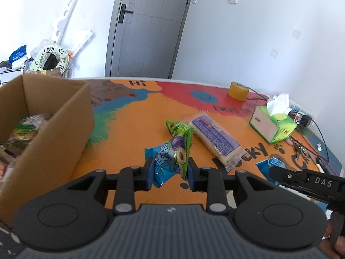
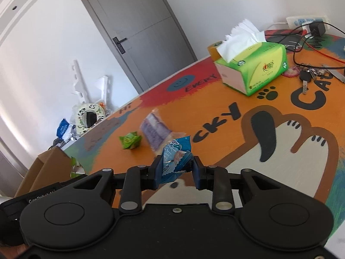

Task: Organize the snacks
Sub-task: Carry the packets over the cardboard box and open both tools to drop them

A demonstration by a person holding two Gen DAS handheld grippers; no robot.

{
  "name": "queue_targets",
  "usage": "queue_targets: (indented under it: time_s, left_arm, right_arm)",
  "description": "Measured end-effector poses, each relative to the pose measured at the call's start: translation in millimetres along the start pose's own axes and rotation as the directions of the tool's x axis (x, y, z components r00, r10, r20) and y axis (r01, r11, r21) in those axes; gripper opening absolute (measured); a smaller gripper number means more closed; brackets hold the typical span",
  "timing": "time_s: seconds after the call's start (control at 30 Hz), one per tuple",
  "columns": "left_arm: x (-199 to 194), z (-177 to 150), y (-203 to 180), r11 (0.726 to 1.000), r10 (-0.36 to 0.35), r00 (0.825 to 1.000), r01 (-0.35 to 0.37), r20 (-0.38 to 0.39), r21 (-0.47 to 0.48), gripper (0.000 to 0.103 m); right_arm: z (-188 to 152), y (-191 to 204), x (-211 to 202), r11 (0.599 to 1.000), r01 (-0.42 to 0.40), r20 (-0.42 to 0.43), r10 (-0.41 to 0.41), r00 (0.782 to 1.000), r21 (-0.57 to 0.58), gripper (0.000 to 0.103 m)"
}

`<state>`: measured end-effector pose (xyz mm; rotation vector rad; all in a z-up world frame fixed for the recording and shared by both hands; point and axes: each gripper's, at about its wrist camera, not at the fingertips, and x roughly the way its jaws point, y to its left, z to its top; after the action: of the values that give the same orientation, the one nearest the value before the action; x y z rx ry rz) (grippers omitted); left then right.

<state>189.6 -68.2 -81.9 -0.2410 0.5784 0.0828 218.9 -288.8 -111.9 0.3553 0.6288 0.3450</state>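
Left gripper [image 1: 171, 173] is clamped on two snack packets, one blue [image 1: 160, 168] and one green with a plum print [image 1: 181, 151], held above the table [image 1: 133, 125] beside the cardboard box [image 1: 51, 120]. Right gripper [image 2: 176, 173] pinches a blue snack packet [image 2: 175, 157] clear of the tabletop. A purple-labelled bar [image 1: 215, 138] and small green packet [image 2: 130, 142] lie loose on the table.

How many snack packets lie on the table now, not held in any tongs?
2. A small green packet lies in the middle; a long purple packet lies beside it. Others may be hidden behind the cardboard box.
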Motion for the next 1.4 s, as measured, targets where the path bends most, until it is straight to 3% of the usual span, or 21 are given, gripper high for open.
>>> queue_targets:
  time_s: [0.77, 1.4]
  left_arm:
    - [-81.9, 28.0, 53.2, 0.998, 0.026, 0.991, -0.019, 0.131, -0.056, 0.029]
    - [-101.9, 37.9, 126.3, 0.981, 0.144, 0.975, -0.118, 0.169, -0.155, 0.03]
  right_arm:
    - [-0.1, 73.4, -21.0, 0.982, -0.149, 0.045, 0.155, 0.987, -0.115, 0.03]
    - [-0.1, 144.6, -0.8, 0.954, -0.233, -0.002, 0.237, 0.971, -0.19, 0.03]
